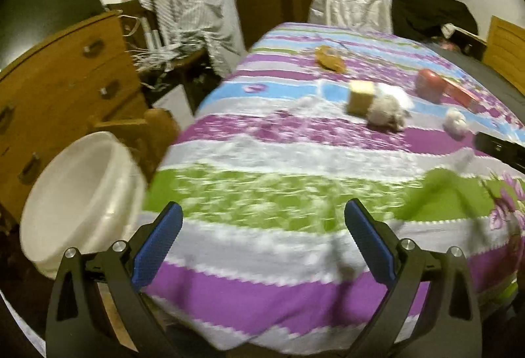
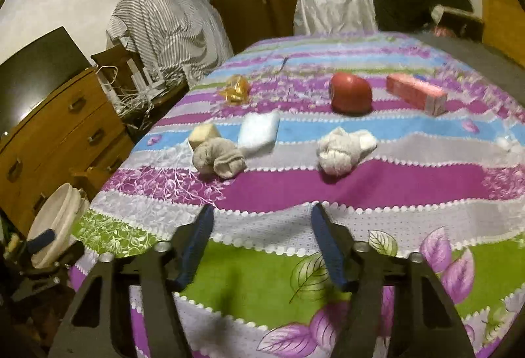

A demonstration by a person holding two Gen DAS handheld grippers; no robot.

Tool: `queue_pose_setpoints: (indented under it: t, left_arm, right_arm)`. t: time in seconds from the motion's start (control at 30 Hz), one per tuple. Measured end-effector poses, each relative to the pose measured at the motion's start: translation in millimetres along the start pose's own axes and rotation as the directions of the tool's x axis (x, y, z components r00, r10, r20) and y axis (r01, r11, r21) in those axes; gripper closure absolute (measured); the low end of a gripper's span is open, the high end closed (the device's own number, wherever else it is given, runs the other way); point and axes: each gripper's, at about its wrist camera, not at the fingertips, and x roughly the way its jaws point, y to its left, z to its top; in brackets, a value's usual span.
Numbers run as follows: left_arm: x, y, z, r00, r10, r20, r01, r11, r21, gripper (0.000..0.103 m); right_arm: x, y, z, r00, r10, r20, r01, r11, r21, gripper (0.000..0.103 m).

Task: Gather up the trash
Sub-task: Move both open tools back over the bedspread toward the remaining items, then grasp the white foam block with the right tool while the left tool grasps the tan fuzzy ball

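Landmark: the bed (image 2: 377,184) with the striped purple, green, blue and grey floral cover; everything below is placed off that.
Left gripper (image 1: 262,220): jaws spread wide, nothing between the blue pads, hanging over the near green stripe of the bed. This view is pretty smeared, fyi.
Right gripper (image 2: 262,226): jaws partway apart, narrower than the left one, nothing between them, over the near edge of the bed.
White bucket (image 1: 78,197): off the bed's near left corner, on the floor side, tipped so you see inside. Looks empty as far as I can tell.
Grey wad (image 2: 218,157): crumpled, mid bed toward the left edge, touching a beige cube (image 2: 203,134) behind it.
Pale blue packet (image 2: 259,131): just beside the cube, a bit further up the bed.
White wad (image 2: 344,148): middle of the bed, on the grey and purple stripes.
Red round thing (image 2: 351,94): further up the bed, beyond the white wad.
Pink box (image 2: 416,94): lying flat just right of the red one.
Gold wrapper (image 2: 236,89): far left part of the bed.
Small white scrap (image 2: 510,144): near the bed's right edge.
Wooden dresser (image 2: 59,135): off the bed's left side, behind the bucket.
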Motion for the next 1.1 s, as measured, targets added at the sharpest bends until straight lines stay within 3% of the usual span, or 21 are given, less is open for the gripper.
queue_pose_setpoints:
  t: [0.2, 0.37, 0.57, 0.63, 0.77, 0.97, 1.1]
  left_arm:
    - [13.5, -14.3, 2.0, 0.999, -0.036, -0.001, 0.036, 0.999, -0.017, 0.007]
    - [24.5, -8.0, 2.5, 0.999, -0.031, -0.021, 0.030, 0.999, -0.045, 0.007]
    - [35.6, 1.9, 1.8, 0.999, -0.023, -0.049, 0.020, 0.997, -0.079, 0.007]
    - [36.6, 4.4, 1.8, 0.998, -0.016, -0.053, 0.012, 0.996, -0.086, 0.007]
    - [34.2, 10.1, 0.7, 0.999, -0.010, -0.052, 0.005, 0.995, -0.104, 0.007]
    - [25.6, 15.1, -5.3, 0.999, -0.011, -0.048, 0.005, 0.994, -0.112, 0.007]
    - [13.5, 16.9, -11.2, 0.999, -0.037, -0.029, 0.034, 0.994, -0.102, 0.007]
  right_arm:
    - [44.6, 11.5, 52.6, 0.999, 0.053, -0.008, -0.053, 0.998, -0.036, 0.057]
    - [114.1, 16.3, 99.6, 0.995, 0.032, -0.094, -0.034, 0.999, -0.021, 0.056]
    - [183.3, 20.0, 114.4, 0.970, -0.003, -0.245, -0.007, 0.999, -0.042, 0.048]
    - [190.2, 23.0, 113.4, 0.967, -0.014, -0.256, -0.003, 0.998, -0.066, 0.052]
    - [162.8, 29.3, 98.3, 0.971, 0.019, -0.240, -0.040, 0.996, -0.082, 0.053]
    - [71.3, 36.7, 38.7, 0.946, 0.207, -0.250, -0.210, 0.978, 0.016, 0.053]
    - [3.3, 36.1, 5.8, 0.959, 0.213, -0.188, -0.215, 0.977, 0.009, 0.053]
